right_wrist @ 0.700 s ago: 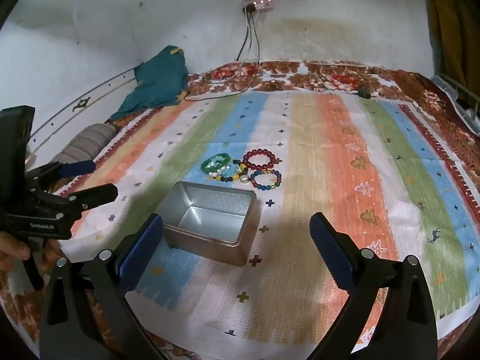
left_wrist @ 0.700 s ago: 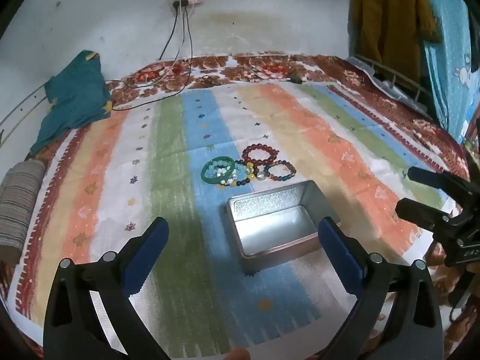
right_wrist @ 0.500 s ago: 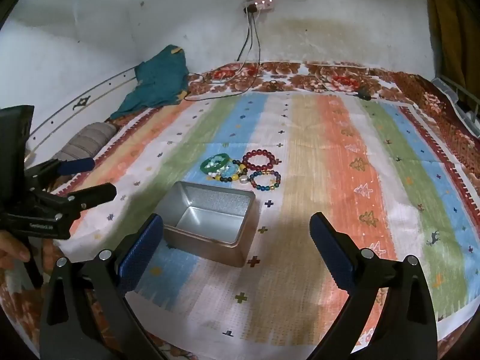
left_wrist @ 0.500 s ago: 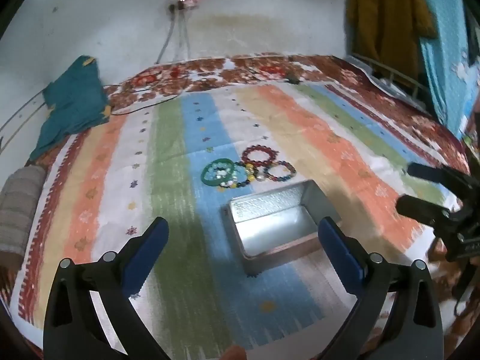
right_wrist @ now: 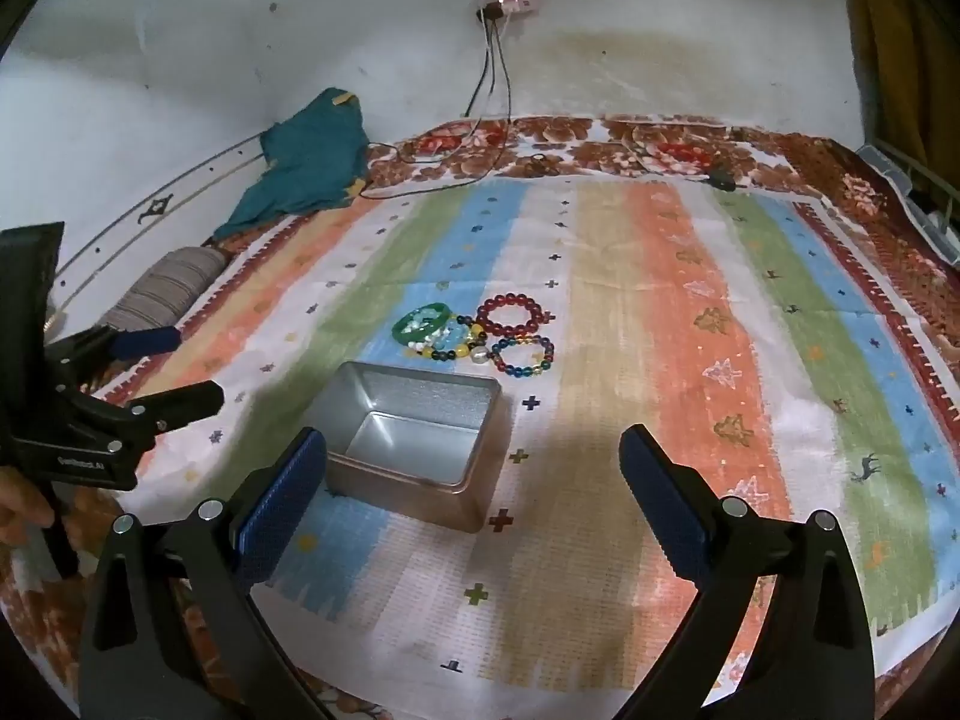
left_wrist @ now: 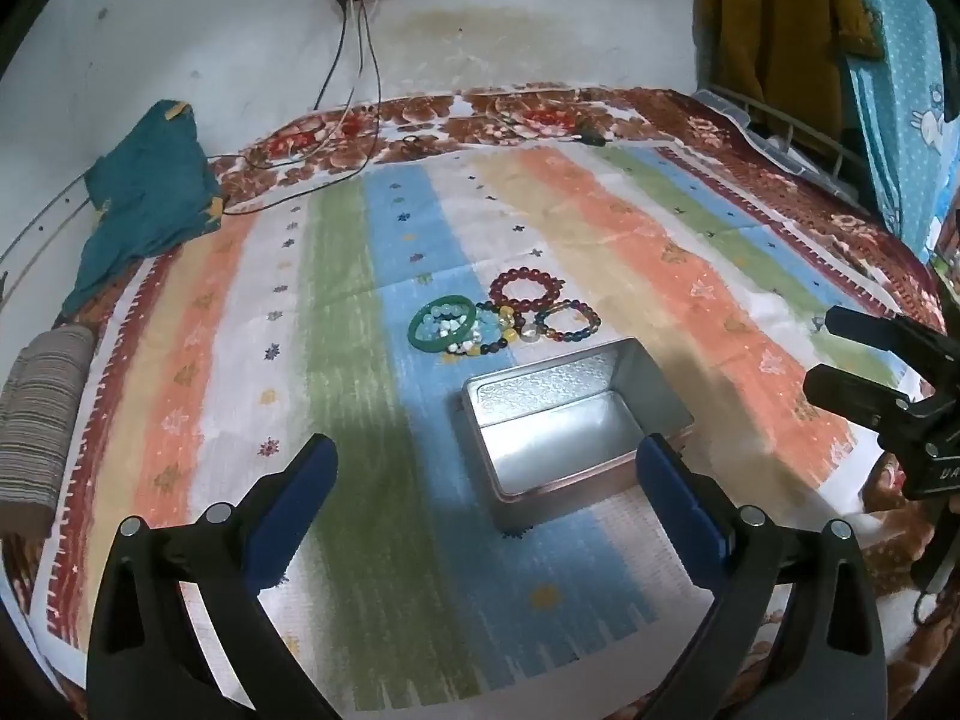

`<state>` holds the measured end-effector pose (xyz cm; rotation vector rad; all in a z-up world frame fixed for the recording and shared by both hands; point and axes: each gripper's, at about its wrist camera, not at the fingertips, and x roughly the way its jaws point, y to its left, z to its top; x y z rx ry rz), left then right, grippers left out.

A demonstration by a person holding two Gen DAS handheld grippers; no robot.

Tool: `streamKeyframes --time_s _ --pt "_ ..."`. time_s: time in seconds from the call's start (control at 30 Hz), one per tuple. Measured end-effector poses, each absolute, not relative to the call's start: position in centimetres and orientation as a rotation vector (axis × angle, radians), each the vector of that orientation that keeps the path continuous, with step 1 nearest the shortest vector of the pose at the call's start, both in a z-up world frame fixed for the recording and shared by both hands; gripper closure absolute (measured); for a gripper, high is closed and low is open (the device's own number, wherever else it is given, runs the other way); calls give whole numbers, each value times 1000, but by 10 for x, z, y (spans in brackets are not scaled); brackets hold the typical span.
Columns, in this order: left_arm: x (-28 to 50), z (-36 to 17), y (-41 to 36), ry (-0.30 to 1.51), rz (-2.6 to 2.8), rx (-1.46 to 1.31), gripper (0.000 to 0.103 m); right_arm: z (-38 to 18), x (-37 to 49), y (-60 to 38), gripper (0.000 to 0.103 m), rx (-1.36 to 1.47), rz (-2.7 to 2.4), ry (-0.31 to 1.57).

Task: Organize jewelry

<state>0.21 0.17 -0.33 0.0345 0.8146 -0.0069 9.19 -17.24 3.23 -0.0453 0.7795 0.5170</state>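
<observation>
Covering the bed is a large striped cloth of orange, green, blue and white bands, with a crumpled teal garment at its far left edge. Near the cloth's middle sits an open rectangular silver metal tin, empty inside. Just beyond the tin lies a cluster of bracelets: a green bangle, a dark red beaded bracelet, a multicoloured beaded bracelet and smaller mixed beads touching them. The left gripper and the right gripper both hover above the cloth with jaws spread wide, holding nothing.
</observation>
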Motion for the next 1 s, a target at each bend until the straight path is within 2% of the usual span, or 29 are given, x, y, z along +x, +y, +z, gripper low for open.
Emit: streamKeyframes --time_s 1.0 --pt "10 -5 13 835 11 -21 6 26 106 -177 4 -39 435 823"
